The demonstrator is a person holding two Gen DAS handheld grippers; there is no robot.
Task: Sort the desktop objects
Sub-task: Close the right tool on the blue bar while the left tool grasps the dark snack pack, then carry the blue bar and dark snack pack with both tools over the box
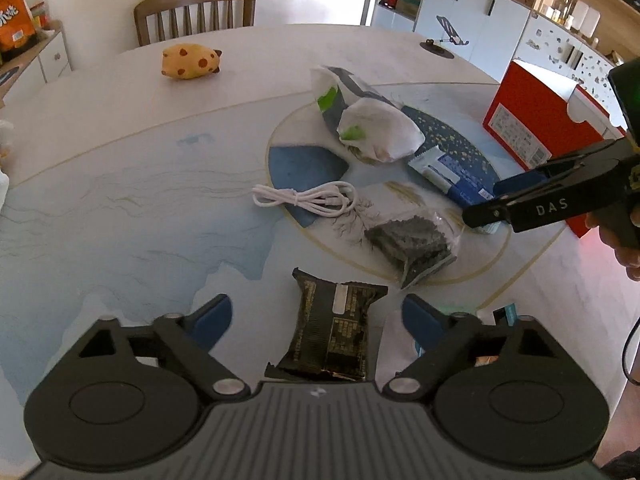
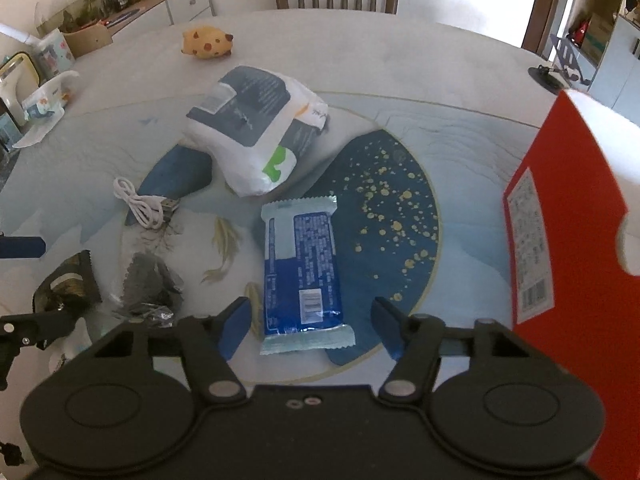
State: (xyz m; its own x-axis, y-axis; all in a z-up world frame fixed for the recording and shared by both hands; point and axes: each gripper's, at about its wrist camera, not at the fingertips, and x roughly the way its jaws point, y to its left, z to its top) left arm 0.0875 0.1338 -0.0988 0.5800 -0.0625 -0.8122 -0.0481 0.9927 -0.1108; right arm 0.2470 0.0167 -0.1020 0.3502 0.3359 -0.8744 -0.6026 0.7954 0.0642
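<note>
your left gripper stands apart over the black wrapper, whose long axis runs along your pointing line, straight between the pads, untouched. your right gripper is likewise apart astride the blue packet, lengthwise too, with the red box just to its right

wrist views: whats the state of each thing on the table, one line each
left gripper: open, astride black packet
black packet: flat, sealed
right gripper: open, astride blue packet
blue packet: flat, sealed
white cable: coiled
red box: upright
</note>
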